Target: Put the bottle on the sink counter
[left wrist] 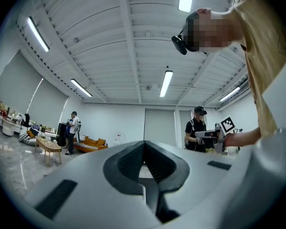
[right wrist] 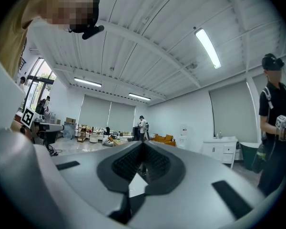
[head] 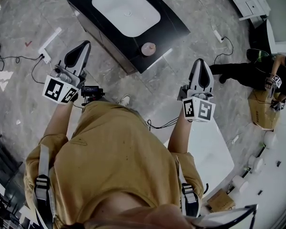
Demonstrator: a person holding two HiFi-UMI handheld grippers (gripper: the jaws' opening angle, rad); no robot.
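The person stands a little back from the black table (head: 176, 28) with the white basin (head: 126, 8), both bare forearms reaching forward from the mustard-coloured shirt (head: 114, 151) with the elbows bent. The left tongs (head: 84, 46) slant toward the table's near left edge. The right tongs (head: 200, 63) point straight ahead at the grey floor (head: 171, 80) just right of the table's near corner. Both are held about level, so their own views look out across the room under the ceiling lights.

In the left gripper view the left tongs (left wrist: 144, 148) have their jaws together with nothing between them. The right tongs (right wrist: 142, 149) in the right gripper view are likewise pressed together and empty.

The bottle (head: 148, 48), seen from above as a small round pinkish top, stands on the table beside its near corner, well apart from both tongs.

The only print is the black-and-white square markers on the left cube (head: 60, 89) and the right cube (head: 198, 109). A small red tick (head: 28, 44) marks the floor at far left.
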